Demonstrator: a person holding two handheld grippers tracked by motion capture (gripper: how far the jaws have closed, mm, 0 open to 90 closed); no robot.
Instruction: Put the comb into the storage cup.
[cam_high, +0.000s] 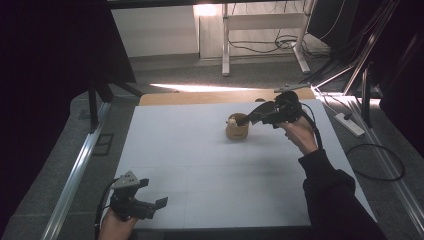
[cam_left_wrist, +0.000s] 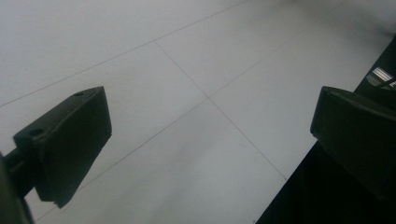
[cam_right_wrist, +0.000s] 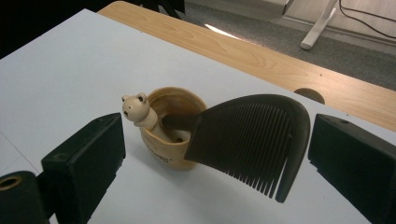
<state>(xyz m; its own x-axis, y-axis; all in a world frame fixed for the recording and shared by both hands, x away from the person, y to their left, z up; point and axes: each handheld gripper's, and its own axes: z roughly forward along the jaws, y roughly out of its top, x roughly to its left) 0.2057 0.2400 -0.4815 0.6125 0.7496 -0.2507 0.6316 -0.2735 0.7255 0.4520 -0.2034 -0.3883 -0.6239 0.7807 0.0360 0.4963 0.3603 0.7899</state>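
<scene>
Left gripper (cam_high: 150, 192) jaws apart at table (cam_high: 210, 170) near edge, right gripper (cam_right_wrist: 215, 154) jaws wide, comb (cam_right_wrist: 254, 140) in cup (cam_right_wrist: 173, 156)

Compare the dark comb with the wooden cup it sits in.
The comb is dark brown, flat and toothed; the cup is pale wood, round and hollow. The comb leans handle-down with its teeth sticking out over the rim; the cup stands upright on the white table. The cup carries a small bear figure; the comb is plain.

The only lettering is a short dark print low on the front of the wooden cup (cam_right_wrist: 173, 140) at the far right of the table, too small and half-hidden to read.
</scene>
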